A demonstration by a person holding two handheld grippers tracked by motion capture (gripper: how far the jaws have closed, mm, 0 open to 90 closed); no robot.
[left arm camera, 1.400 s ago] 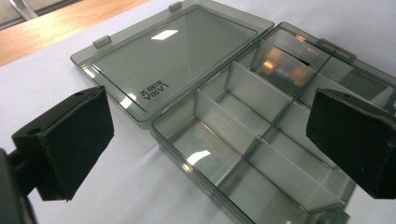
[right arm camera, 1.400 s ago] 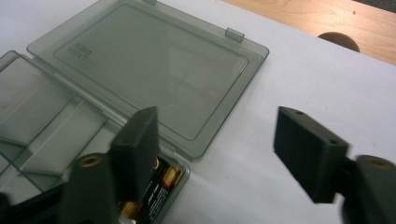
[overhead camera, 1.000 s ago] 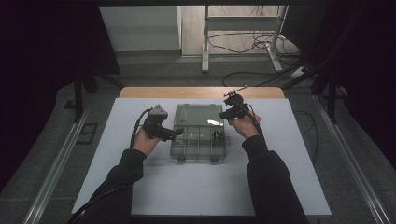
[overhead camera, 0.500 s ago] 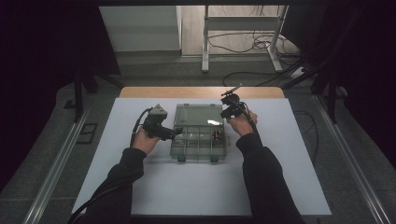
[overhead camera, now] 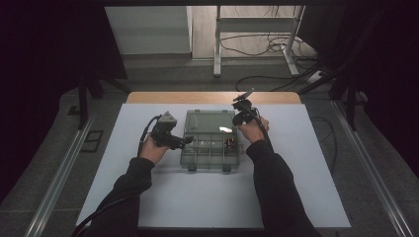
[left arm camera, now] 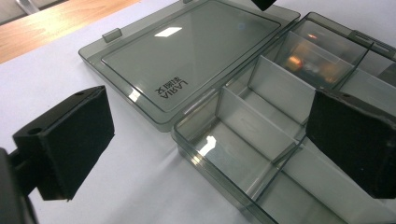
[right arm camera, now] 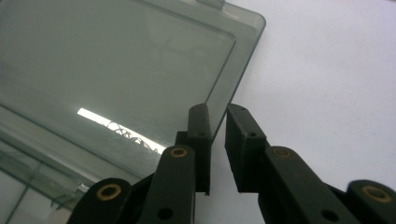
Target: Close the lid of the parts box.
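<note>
**A:** Where does the clear organizer box lie relative to each claw?

**B:** Its compartmented tray sits between the wide-spread jaws of the left gripper, one pad outside its left wall, the other over the dividers; that claw is released. The opened lid lies flat on the white table.

**A:** And the right gripper?

**B:** Its jaws have just been closing and stand nearly together astride the lid's right edge; whether they pinch it cannot be told.

Open grey compartment box on white table — hand-held grippers either side.
</note>
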